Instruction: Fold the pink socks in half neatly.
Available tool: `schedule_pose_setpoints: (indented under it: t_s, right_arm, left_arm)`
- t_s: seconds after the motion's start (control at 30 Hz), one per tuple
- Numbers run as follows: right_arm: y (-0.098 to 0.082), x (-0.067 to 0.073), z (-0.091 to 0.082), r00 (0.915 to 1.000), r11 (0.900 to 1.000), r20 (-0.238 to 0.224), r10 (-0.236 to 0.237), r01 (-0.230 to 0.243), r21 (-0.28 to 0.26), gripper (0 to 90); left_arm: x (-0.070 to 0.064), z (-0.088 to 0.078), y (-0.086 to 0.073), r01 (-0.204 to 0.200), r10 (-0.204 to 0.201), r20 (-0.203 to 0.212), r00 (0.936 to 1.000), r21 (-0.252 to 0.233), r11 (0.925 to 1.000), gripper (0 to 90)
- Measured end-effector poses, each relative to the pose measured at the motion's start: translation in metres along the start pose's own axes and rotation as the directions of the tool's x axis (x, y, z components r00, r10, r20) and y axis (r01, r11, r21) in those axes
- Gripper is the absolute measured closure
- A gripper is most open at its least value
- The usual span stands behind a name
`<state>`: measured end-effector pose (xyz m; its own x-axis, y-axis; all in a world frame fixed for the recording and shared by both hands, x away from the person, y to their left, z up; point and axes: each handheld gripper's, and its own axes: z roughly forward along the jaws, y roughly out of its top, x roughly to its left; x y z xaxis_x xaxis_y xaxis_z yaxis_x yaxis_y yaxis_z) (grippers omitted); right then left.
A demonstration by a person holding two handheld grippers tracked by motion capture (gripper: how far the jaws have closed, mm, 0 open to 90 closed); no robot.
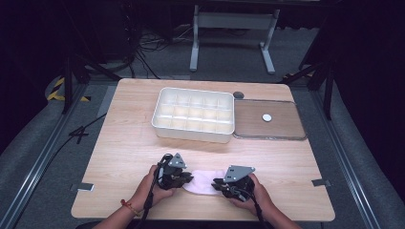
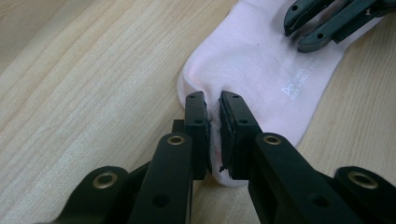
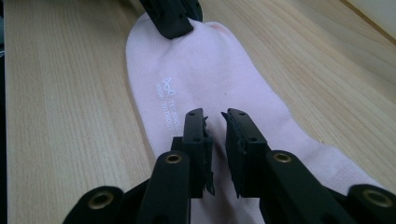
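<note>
**Two grippers pinch a pink sock at the near edge of the table**

A pale pink sock (image 1: 206, 182) lies flat on the wooden table (image 1: 124, 138), close to the near edge and about midway between left and right. White printed lettering shows on its upper face in both gripper views.

The left gripper (image 2: 213, 122) sits at the sock's left end. Its jaws are drawn nearly together, and a fold of the pink fabric is squeezed between the pads, bunched up off the table. A hand (image 1: 152, 185) with a red band at the wrist holds this gripper from the near side.

The right gripper (image 3: 215, 126) sits over the sock's right end. Its jaws stand narrow, with a small gap at the tips, and the pink cloth rises between them lower down, so it holds the sock there. The other hand (image 1: 258, 193) grips it from the near right.

Farther off, in the middle of the table, stands a white tray (image 1: 193, 130) divided into many small compartments. Just to its right lies a flat clear lid (image 1: 286, 125) with a small white disc (image 1: 267, 117) on it.
</note>
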<state>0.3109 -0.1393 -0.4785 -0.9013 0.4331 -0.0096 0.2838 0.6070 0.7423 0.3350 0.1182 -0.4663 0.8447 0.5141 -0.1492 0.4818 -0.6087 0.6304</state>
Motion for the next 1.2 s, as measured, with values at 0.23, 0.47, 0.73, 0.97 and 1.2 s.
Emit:
schedule_pose_setpoints:
  t_s: [0.23, 0.47, 0.73, 0.97, 1.2]
  right_arm:
    - [0.003, -0.002, 0.002, 0.9999, 1.000, -0.011, -0.003, 0.003, 0.012, 78.3]
    - [0.014, -0.007, 0.011, 0.9993, 0.999, -0.037, -0.010, 0.011, 0.032, 78.3]
    - [0.020, -0.005, 0.018, 0.9994, 1.000, -0.034, -0.004, 0.005, 0.030, 78.3]
    - [0.020, -0.005, 0.019, 0.9992, 1.000, -0.038, 0.012, -0.011, 0.023, 78.3]
    - [0.019, -0.005, 0.019, 0.9989, 1.000, -0.039, 0.028, -0.028, 0.009, 72.5]
  left_arm:
    - [0.002, -0.006, 0.001, 0.012, -0.011, 0.025, 0.9996, -0.029, 0.9995, 82.1]
    - [0.005, -0.014, 0.002, 0.031, -0.027, 0.041, 0.9988, -0.092, 0.9952, 82.0]
    - [0.007, -0.020, 0.006, 0.038, -0.030, 0.063, 0.9976, -0.142, 0.9892, 82.0]
    - [0.007, -0.018, 0.012, 0.029, -0.017, 0.080, 0.9967, -0.150, 0.9883, 82.1]
    - [-0.001, -0.014, 0.025, -0.010, 0.021, 0.075, 0.9970, -0.143, 0.9897, 82.1]
